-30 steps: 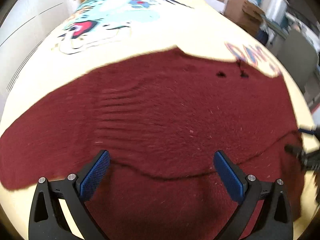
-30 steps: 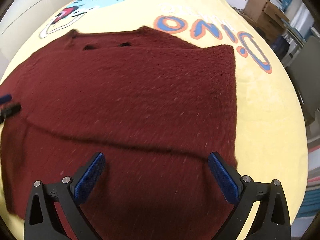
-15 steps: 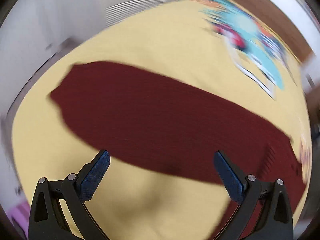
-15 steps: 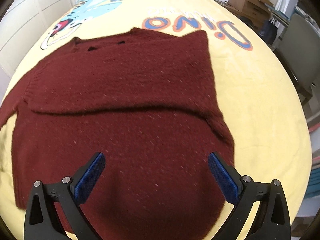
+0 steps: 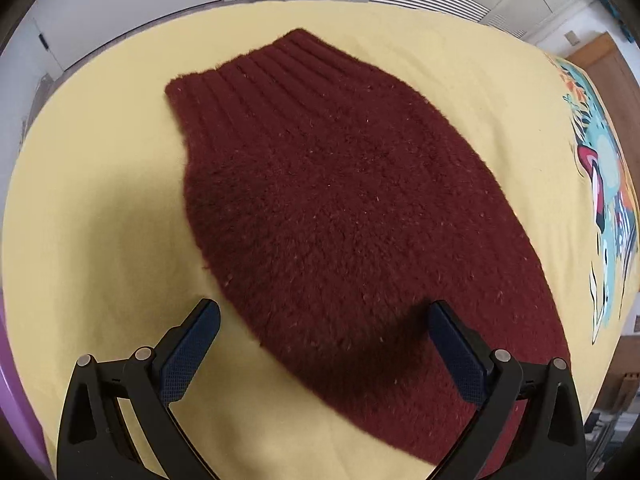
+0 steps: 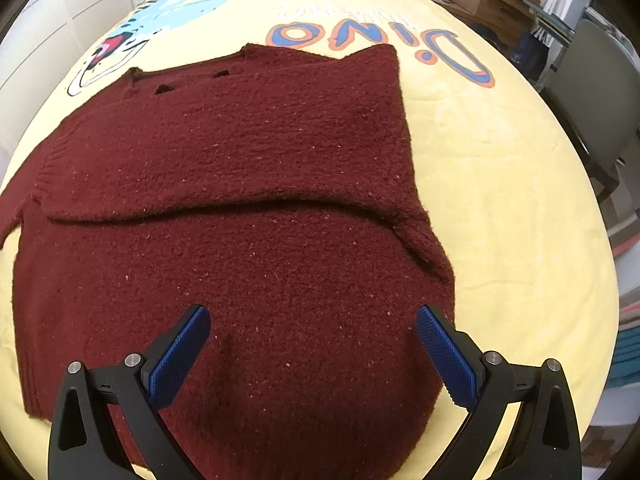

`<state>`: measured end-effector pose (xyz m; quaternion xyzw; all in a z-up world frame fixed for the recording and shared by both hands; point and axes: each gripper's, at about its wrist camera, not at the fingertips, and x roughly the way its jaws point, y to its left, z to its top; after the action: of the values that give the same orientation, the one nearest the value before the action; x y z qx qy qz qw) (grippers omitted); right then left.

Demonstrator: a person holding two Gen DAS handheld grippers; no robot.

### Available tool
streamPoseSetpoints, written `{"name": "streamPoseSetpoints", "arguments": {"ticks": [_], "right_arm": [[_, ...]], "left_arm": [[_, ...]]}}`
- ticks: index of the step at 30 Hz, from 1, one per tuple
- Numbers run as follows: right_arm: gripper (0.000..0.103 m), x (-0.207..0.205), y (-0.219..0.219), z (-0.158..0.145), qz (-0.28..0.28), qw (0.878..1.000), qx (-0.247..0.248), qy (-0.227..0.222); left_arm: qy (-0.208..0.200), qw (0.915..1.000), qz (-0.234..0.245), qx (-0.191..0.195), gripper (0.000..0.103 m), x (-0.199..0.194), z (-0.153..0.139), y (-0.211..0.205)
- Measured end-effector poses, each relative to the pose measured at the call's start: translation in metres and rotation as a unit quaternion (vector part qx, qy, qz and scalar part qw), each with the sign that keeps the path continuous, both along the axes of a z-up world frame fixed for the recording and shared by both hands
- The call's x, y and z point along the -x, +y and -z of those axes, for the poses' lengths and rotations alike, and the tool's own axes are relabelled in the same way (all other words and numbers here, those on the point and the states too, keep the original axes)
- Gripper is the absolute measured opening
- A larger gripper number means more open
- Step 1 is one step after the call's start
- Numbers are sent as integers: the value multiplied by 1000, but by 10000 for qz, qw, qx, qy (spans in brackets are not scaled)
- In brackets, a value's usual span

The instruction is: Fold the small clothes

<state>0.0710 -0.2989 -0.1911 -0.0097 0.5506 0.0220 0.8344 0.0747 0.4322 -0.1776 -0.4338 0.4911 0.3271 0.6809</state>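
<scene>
Sweater (image 6: pixel 240 208) flat on the bed (image 6: pixel 500 184), filling mid-frame, one sleeve (image 6: pixel 224 160) already folded across its chest, the other (image 5: pixel 320 184) outstretched and unfolded; left gripper (image 5: pixel 320 356) and right gripper (image 6: pixel 312 356) hover, jaws apart, empty.

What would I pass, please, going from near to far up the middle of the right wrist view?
Right gripper → sweater body → folded-over sleeve → neckline → "Dino" lettering on the yellow blanket.
</scene>
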Motion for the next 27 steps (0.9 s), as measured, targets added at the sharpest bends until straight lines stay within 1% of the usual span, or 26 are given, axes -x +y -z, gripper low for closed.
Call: {"name": "streamPoseSetpoints", "arguments": {"ticks": [2,3,4,5,6,7,8,10,12,14,17,20,22,23,25,27], "right_arm": [[102,-2,1,0,7,10000,-2,-16],[102,-3,2,0,18,10000,-2,-37],[102,-4,2,0,39,10000,0,-67],[102,-5,2,0,47,10000,-1,-71],[102,-5,2,1,49,10000,-5,-66],[102,-6,2,1,51,10000,-5,-65],[102,-6,3,1,50,10000,-1,-70],[102,-7,4,1,45,9999,8,-95],[102,-8,3,-2,71,9998,33,-192],[102,-11,2,-4,98,9997,37,-231],[102,-15,-1,-8,141,9994,43,-298],[102,-20,-2,-13,148,9991,45,-390],[102,-25,-4,-19,147,9988,30,-463],[102,-27,-5,-21,154,9986,22,-497],[102,-32,-8,-27,181,9982,-19,-573],[102,-36,-12,-33,225,9976,-73,-647]], "left_arm": [[63,9998,154,-60,94,-7,-1,2],[82,9997,235,-82,84,-11,-1,8],[68,9994,310,-102,69,-14,-2,10],[21,9992,379,-123,60,-17,-4,9],[-52,9988,473,-134,44,-18,-7,11],[-87,9980,595,-167,23,-23,-11,11],[-203,9963,821,-177,14,-27,-17,11],[-275,9941,1037,-145,13,-38,-24,10],[-293,9884,1422,-438,13,-44,-42,4],[-402,9830,1677,-626,13,-43,-58,-2],[-584,9780,1893,-659,13,-40,-78,-12],[-812,9703,2193,-623,13,-51,-96,-32],[-923,9628,2456,-649,13,-57,-110,-56],[-971,9579,2617,-670,13,-55,-114,-74],[-1102,9439,3033,-705,13,-57,-122,-117],[-1245,9295,3399,-702,13,-66,-134,-147]]}}
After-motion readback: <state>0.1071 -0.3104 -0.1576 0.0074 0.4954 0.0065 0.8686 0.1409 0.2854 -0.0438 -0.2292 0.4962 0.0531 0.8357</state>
